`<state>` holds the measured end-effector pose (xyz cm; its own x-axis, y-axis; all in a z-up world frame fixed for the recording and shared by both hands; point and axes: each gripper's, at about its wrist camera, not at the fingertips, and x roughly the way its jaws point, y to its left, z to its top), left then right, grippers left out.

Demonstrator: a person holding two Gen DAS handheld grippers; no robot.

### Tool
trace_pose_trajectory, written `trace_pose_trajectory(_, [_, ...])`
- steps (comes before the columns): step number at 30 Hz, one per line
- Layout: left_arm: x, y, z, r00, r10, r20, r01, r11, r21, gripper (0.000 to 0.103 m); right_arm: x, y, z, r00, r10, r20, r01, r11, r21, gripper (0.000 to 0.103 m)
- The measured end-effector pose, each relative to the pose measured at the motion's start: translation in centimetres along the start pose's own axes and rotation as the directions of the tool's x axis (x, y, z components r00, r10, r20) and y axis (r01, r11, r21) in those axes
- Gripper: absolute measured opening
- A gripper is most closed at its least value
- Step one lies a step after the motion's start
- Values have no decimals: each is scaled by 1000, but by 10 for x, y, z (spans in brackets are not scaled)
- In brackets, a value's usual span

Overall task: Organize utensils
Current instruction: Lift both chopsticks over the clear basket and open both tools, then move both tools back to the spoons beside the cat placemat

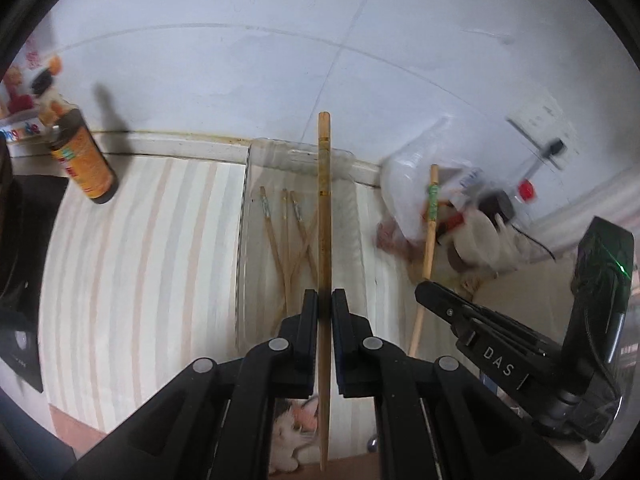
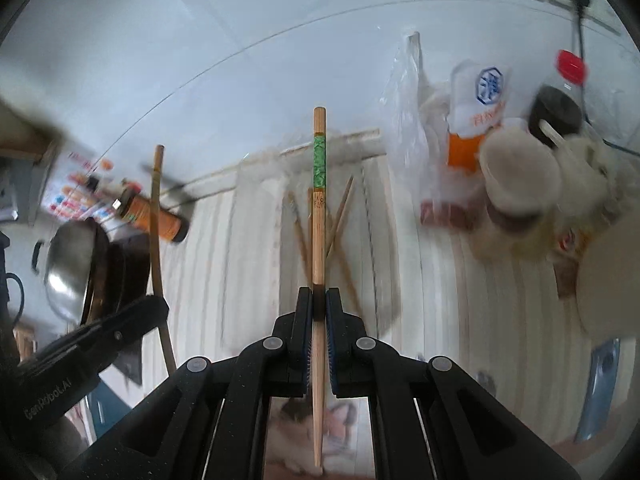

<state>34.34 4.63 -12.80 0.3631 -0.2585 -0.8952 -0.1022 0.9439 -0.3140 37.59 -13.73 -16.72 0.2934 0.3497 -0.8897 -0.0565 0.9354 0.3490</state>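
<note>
Chopsticks are in both tongs: left tongs (image 1: 325, 300) clamp a plain chopstick (image 1: 324, 208), right tongs (image 2: 319, 300) a green-banded chopstick (image 2: 319, 216), both above the clear tray (image 1: 256, 152), which seemingly holds three more. Lower each level, parallel to those, then release.

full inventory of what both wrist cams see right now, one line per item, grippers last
plain chopstick: 1, tan wood, clamped in the left gripper
green-banded chopstick: 1, tan with green wrap, clamped in the right gripper
loose chopsticks: about 3, tan, lying crossed inside the clear tray
clear tray: 1, transparent, on the striped cloth by the wall
striped cloth: 1, cream and beige, covers the surface
sauce bottle: 1, dark with orange label, left on the cloth
plastic bag: 1, clear, right of the tray
wok: 1, metal, far left
left gripper: 1, black
right gripper: 1, black
</note>
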Motion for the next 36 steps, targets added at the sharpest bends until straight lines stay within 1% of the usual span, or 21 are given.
trace_pose_trajectory(3, [33, 6, 27, 998, -7, -64, 6, 1000, -30, 4, 30, -2, 31, 999, -6, -45, 7, 1000, 25, 7])
trace_pose_trajectory(6, [62, 14, 45, 993, -2, -118, -4, 999, -52, 5, 53, -1, 46, 997, -22, -76, 24, 999, 28, 7])
trace_pose_trajectory(10, [88, 18, 49, 983, -11, -184, -1, 998, -64, 5, 84, 0, 55, 991, -53, -124, 55, 998, 13, 7])
trace_pose_trajectory(12, [94, 22, 49, 978, -8, -207, -8, 997, -78, 6, 94, -3, 57, 987, -69, -144, 71, 997, 12, 9])
trace_pose_trajectory(14, [94, 25, 48, 977, -3, -213, -17, 996, -93, 6, 98, -4, 56, 985, -78, -155, 79, 997, 2, 22])
trace_pose_trajectory(15, [92, 25, 46, 978, 16, -207, -33, 996, -82, 6, 97, -4, 55, 985, -88, -148, 88, 996, -5, 33])
trace_pose_trajectory(16, [89, 25, 43, 980, 46, -193, -59, 996, -66, 7, 95, -5, 52, 986, -94, -139, 94, 996, -9, 37])
trace_pose_trajectory(18, [82, 26, 38, 982, 95, -162, -104, 993, -51, 15, 88, -6, 48, 987, -102, -122, 101, 995, -14, 39])
trace_pose_trajectory(19, [77, 27, 34, 983, 116, -144, -124, 991, -46, 24, 81, -5, 45, 988, -115, -104, 113, 993, -22, 43])
trace_pose_trajectory(20, [70, 28, 29, 982, 149, -116, -155, 987, -40, 38, 74, -5, 41, 989, -123, -86, 121, 992, -29, 44])
trace_pose_trajectory(21, [65, 28, 26, 979, 181, -94, -184, 982, -29, 46, 67, -5, 37, 989, -133, -69, 131, 991, -34, 48])
trace_pose_trajectory(22, [58, 28, 20, 976, 209, -62, -210, 978, -17, 61, 57, -6, 32, 988, -147, -44, 145, 989, -35, 53])
trace_pose_trajectory(23, [51, 29, 15, 972, 233, -31, -234, 972, -12, 70, 49, -7, 28, 988, -152, -26, 151, 988, -32, 55])
trace_pose_trajectory(24, [43, 29, 9, 965, 263, 6, -263, 965, -8, 76, 40, -9, 22, 988, -155, -8, 154, 988, -29, 60])
trace_pose_trajectory(25, [35, 30, 3, 958, 285, 37, -285, 958, -8, 87, 30, -11, 16, 987, -157, 15, 157, 987, -22, 63])
trace_pose_trajectory(26, [28, 30, -3, 950, 304, 66, -304, 953, -9, 95, 22, -13, 10, 987, -156, 34, 156, 988, -11, 64])
trace_pose_trajectory(28, [15, 32, -14, 944, 310, 108, -310, 950, -18, 103, 6, -19, -3, 988, -140, 58, 140, 990, 5, 68])
trace_pose_trajectory(31, [-1, 32, -33, 936, 322, 141, -324, 946, -8, 103, -14, -30, -32, 989, -124, 83, 124, 992, 9, 72])
trace_pose_trajectory(33, [-8, 31, -48, 928, 337, 157, -342, 940, 7, 103, -21, -39, -51, 989, -125, 80, 124, 992, 15, 72])
trace_pose_trajectory(34, [-10, 31, -57, 924, 348, 161, -353, 936, 7, 103, -23, -46, -64, 989, -129, 66, 128, 992, 23, 72])
trace_pose_trajectory(36, [-14, 39, -77, 925, 353, 142, -357, 934, 1, 103, -22, -60, -86, 990, -139, 27, 138, 990, 35, 72])
